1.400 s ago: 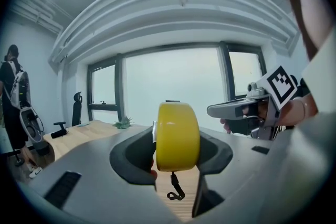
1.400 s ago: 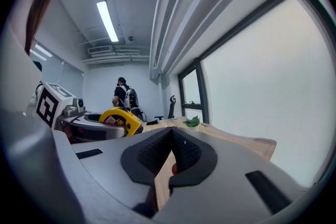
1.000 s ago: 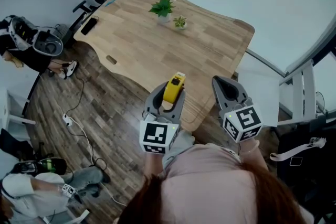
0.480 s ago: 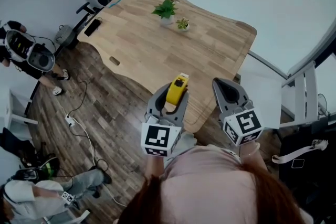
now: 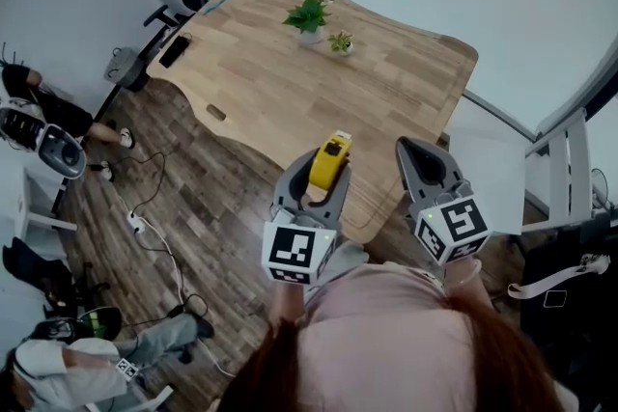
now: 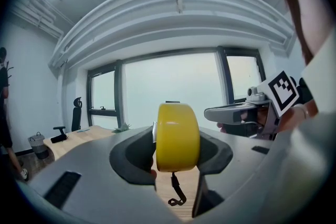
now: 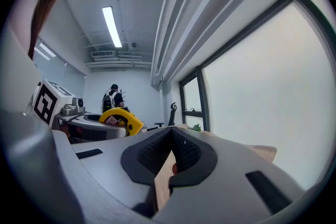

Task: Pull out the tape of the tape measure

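Left gripper [image 5: 315,182] here: my jaws are spread wide and clamped on the tape measure [image 6: 178,136], with a dark, dished rubber pad against each flat side. The case is a smooth, glossy yellow drum with its rounded rim facing my camera. A thin black cord loop [image 6: 177,194] dangles underneath. I have it up in the air above the near part of the table [image 5: 290,92], clear of the wood.

Over to my right gripper [image 5: 417,157]: it sits just beside the left at about the same height, apart from the tape measure. Its jaws are pressed together, and the ribbed black pads [image 7: 155,152] meet in a tight seam with nothing between them.

Both gripper bodies are matte grey plastic. Each carries a white cube [image 5: 297,251] printed with black square markers.

The table is pale wood laid in planks, with rounded corners and a wavy left edge. On its far side stand two small leafy plants [image 5: 307,14] in little pots.
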`<state>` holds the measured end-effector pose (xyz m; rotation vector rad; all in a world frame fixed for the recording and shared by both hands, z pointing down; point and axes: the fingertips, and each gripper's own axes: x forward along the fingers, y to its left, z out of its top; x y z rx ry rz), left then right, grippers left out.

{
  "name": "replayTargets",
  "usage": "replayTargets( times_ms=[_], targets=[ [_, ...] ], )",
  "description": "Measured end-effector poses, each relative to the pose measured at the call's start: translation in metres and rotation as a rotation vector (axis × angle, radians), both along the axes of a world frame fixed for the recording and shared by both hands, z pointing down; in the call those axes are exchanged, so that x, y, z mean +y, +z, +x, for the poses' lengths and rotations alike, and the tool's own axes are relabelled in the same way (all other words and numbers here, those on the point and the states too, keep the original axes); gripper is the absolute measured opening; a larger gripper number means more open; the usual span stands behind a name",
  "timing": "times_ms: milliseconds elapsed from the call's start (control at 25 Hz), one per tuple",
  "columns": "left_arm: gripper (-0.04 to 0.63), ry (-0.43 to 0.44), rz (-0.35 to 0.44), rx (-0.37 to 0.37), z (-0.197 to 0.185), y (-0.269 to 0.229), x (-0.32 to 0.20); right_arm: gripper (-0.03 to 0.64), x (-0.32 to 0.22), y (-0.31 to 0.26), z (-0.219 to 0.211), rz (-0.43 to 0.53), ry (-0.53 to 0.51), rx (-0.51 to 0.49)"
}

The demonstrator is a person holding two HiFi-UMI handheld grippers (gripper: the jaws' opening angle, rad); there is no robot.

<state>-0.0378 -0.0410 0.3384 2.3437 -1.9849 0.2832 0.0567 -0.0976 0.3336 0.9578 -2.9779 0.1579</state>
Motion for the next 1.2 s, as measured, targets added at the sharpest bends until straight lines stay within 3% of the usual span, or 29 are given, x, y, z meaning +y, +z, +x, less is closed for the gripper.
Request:
replayTargets(
  times_ms=[160, 1200],
  targets=[
    [0.175, 0.003, -0.002, -0.002, -0.005, 0.001, -0.002, 0.0, -0.002, -0.002, -0.005, -0.018, -0.006, -0.03],
    [0.175, 0.018, -0.041, 0.029, -0.039, 0.02, -0.025, 0.0, -0.025, 0.014, -0.033, -0.038, 0.029, 0.017]
  ],
)
